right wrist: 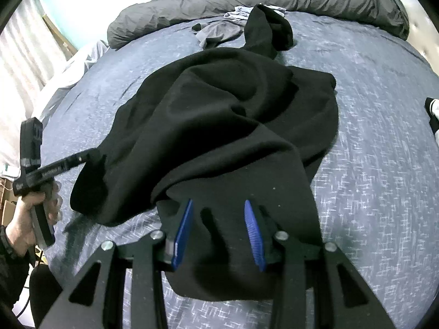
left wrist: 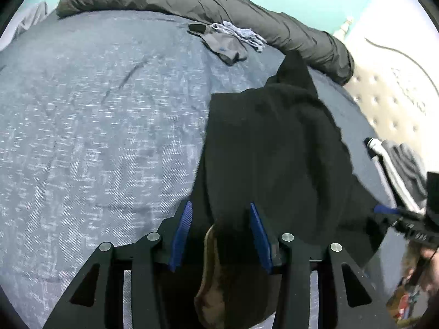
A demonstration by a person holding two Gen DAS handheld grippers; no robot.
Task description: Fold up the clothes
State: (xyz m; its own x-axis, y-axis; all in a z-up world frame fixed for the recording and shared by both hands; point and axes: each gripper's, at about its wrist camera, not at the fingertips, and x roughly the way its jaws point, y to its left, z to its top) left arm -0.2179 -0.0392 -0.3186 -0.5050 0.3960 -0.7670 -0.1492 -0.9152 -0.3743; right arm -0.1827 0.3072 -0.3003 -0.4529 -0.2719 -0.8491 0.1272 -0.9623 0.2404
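Note:
A black garment [left wrist: 274,148] lies bunched on the blue-grey bedspread [left wrist: 96,126]; in the right wrist view it [right wrist: 219,115] spreads across the bed's middle with one part stretched toward the far side. My left gripper [left wrist: 219,211] is open, its blue pads on either side of the garment's near edge, where a brown inner lining [left wrist: 211,274] shows. My right gripper [right wrist: 218,208] is open too, its pads astride another near edge of the black cloth. The left gripper [right wrist: 93,156] also shows at the left in the right wrist view, at the garment's corner.
A rolled dark grey duvet [left wrist: 192,2] lies along the far side of the bed. A grey garment [left wrist: 225,46] and a pale blue one [left wrist: 244,34] lie near it. A black-and-white item [right wrist: 433,109] lies at the right. A tufted headboard [left wrist: 389,96] stands at the right.

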